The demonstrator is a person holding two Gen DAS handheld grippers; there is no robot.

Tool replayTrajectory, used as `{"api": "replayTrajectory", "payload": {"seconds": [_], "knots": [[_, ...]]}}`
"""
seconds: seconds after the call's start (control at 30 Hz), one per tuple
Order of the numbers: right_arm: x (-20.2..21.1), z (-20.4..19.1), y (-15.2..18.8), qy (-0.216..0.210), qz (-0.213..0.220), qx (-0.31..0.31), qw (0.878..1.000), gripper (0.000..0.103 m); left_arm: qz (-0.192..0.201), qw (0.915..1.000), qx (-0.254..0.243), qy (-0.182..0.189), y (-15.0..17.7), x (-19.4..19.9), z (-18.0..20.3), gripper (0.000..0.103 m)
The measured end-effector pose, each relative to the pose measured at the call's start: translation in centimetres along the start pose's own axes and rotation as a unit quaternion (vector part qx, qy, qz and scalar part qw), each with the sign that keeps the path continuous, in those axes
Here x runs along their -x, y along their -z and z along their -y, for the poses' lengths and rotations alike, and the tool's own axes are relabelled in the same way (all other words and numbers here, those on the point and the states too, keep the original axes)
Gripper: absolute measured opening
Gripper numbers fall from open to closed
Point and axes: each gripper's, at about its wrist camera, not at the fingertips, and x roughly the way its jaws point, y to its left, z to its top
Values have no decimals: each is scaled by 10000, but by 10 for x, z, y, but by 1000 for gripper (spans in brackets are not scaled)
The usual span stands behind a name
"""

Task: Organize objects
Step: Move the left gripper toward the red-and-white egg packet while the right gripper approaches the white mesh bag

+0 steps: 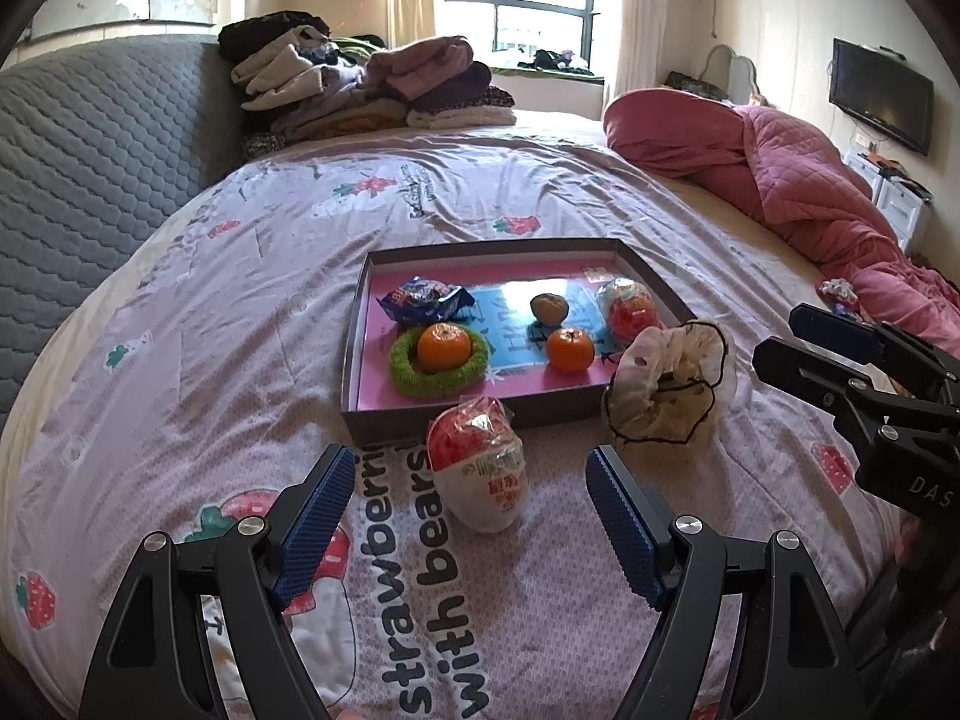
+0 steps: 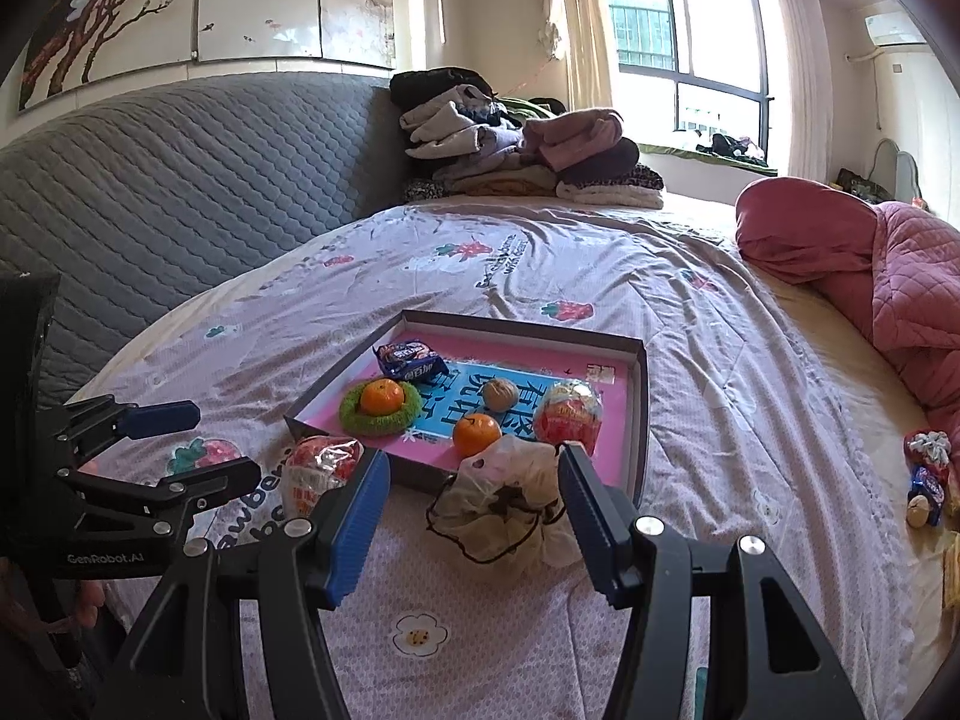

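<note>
On the bed (image 1: 180,324), nearest to me, my left hand-held gripper (image 1: 468,522) stands wide open with nothing held; an egg-shaped packet (image 1: 480,468) in red and white wrap lies on the printed quilt between its blue pads and a little ahead of them, touching neither. My right hand-held gripper (image 2: 474,504) is likewise open and holds nothing; a crumpled clear plastic bag (image 2: 510,504) with a thin dark cord lies between its fingertips, and I cannot tell whether the pads brush it. Both the packet and the bag sit just outside the near edge of a shallow grey tray (image 1: 645,276) with a pink and blue floor. Inside the tray, a mandarin (image 1: 444,347) rests in the hollow of a fuzzy green ring (image 1: 402,360), and a second mandarin (image 1: 570,349) lies bare to the right of it. Behind those are a blue snack packet (image 1: 426,299), a small brownish nut-like ball (image 1: 549,307) and another red and white wrapped packet (image 1: 630,306) at the right side. Further back, a heap of folded clothes (image 1: 372,84) lies by the grey headboard (image 1: 90,168), and a pink quilted blanket (image 1: 780,168) is bunched on the right.
</note>
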Motion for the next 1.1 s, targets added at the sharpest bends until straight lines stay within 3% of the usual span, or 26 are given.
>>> {"api": "replayTrajectory", "payload": {"seconds": [1.1], "knots": [[-19, -1, 31, 0, -490, -99, 9988, 58, -526, 9986, -2, 48, 24, -27, 5, 80]]}}
